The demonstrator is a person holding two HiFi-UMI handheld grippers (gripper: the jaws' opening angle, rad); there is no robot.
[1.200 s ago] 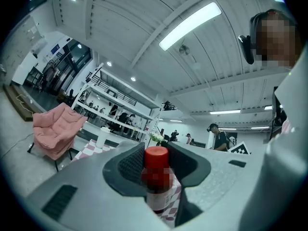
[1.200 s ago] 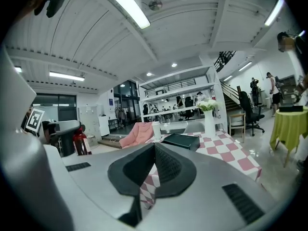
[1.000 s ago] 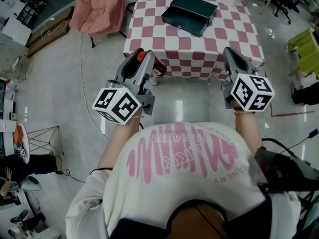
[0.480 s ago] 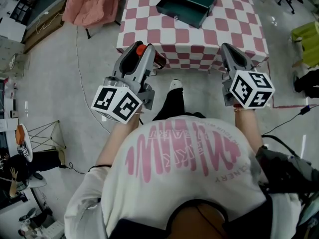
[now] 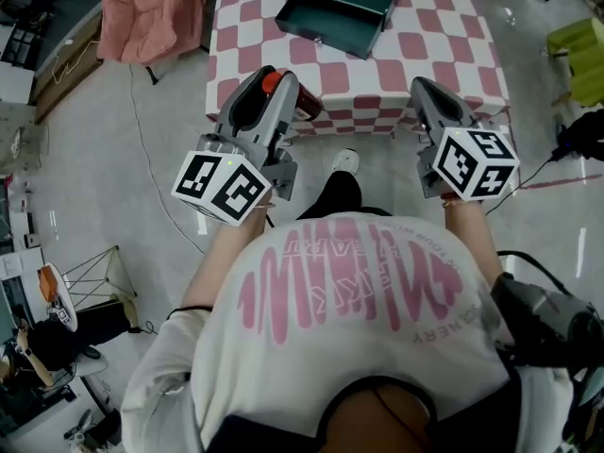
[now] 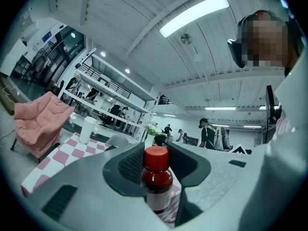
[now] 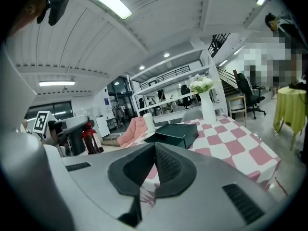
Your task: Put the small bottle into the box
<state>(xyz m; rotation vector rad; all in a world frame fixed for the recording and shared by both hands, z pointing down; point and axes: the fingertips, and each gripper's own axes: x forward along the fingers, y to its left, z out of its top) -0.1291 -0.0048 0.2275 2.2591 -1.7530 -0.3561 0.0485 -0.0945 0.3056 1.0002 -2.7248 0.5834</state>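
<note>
A small dark-red bottle (image 6: pixel 156 182) with a red cap stands upright between the pads of my left gripper (image 6: pixel 156 165), which is shut on it. In the head view the left gripper (image 5: pixel 269 97) hangs just before the near edge of the checked table (image 5: pixel 377 78), with the bottle (image 5: pixel 302 113) on its right side. The dark green box (image 5: pixel 340 8) lies open near the table's far side. My right gripper (image 5: pixel 422 88) is shut and empty over the near table edge. From the right gripper (image 7: pixel 155 165) view, the box (image 7: pixel 175 134) lies ahead and the bottle (image 7: pixel 91 138) is at the left.
A pink cloth (image 5: pixel 156 8) is draped over a chair left of the table. A white vase with flowers (image 7: pixel 207 107) and a white cup (image 6: pixel 87 129) stand at the table's far end. A yellow-green seat (image 5: pixel 576 55) is at the right. The person's shoe (image 5: pixel 346 161) is near the table.
The person has stepped toward the table, so it and the box lie nearer the grippers. A leg and shoe have come into view. Both grippers keep their state.
</note>
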